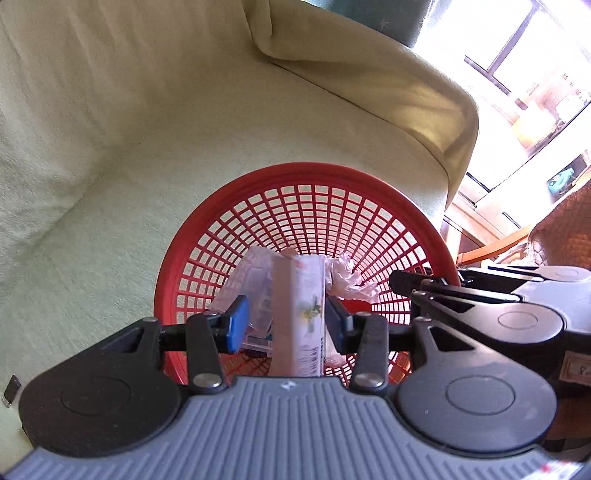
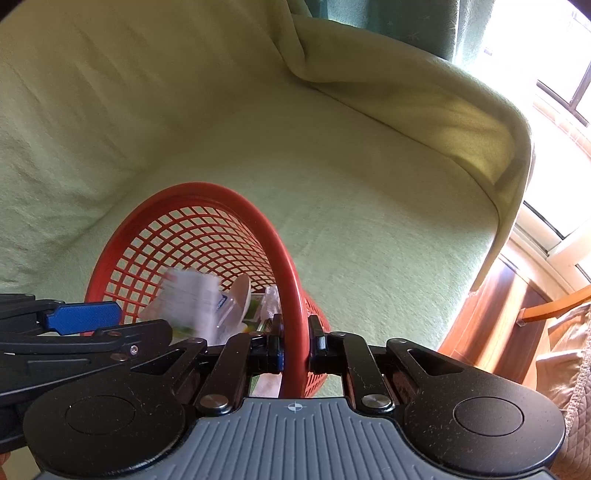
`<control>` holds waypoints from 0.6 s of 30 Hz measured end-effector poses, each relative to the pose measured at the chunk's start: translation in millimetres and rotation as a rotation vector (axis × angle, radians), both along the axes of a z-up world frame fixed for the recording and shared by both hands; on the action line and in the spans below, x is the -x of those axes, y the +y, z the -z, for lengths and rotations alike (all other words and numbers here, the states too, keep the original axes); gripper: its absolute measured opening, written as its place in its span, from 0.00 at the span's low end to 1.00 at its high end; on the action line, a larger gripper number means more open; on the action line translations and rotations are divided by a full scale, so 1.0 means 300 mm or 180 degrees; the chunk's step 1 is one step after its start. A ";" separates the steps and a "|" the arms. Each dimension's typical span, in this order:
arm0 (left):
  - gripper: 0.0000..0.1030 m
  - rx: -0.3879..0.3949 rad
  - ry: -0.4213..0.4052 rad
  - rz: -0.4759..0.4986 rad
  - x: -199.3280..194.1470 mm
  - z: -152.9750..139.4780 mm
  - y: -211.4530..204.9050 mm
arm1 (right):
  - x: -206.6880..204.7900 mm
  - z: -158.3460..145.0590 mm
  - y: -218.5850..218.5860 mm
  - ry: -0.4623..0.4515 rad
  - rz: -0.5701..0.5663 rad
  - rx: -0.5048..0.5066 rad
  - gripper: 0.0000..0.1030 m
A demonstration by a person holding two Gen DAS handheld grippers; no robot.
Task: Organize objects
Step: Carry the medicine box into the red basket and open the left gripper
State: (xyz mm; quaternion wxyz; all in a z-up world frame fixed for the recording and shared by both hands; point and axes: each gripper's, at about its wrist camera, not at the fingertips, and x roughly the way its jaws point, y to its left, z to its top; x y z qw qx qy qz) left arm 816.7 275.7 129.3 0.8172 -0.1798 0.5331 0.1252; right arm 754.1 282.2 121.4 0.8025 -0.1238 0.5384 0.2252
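While the right tool [image 2: 295, 345] is clenched on the red basket's [image 1: 258, 177] rim, a white carton [image 1: 301, 314] is seen between the released left tool's [image 1: 286, 319] pads.

Bright daylight from blown-out window [image 1: 524, 74] (upper right), fisheye bending at edges, carton [image 2: 192, 299] motion-blurred

Sofa [image 2: 369, 229], pale green cover, armrest at right. Teal curtain [image 2: 443, 26] behind. Window [image 1: 517, 66], dark frame, overexposed daylight. Wooden panelling [image 2: 491, 314] below; orange wooden chair arm [image 1: 495, 249].
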 end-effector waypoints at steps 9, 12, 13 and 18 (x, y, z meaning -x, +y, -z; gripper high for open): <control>0.43 -0.0001 0.0012 -0.0122 0.060 -0.008 0.030 | -0.001 -0.002 0.005 0.0000 0.0022 0.0000 0.08; 0.45 -0.0026 0.0034 -0.0182 0.109 -0.010 0.052 | 0.004 -0.002 0.004 -0.0002 0.0027 0.0001 0.08; 0.47 -0.0043 0.0027 -0.0205 0.131 -0.012 0.061 | 0.008 -0.003 0.001 -0.0002 0.0028 0.0003 0.08; 0.53 -0.0179 0.0033 -0.0416 0.282 0.005 0.140 | 0.011 -0.003 0.003 -0.0008 0.0036 0.0006 0.08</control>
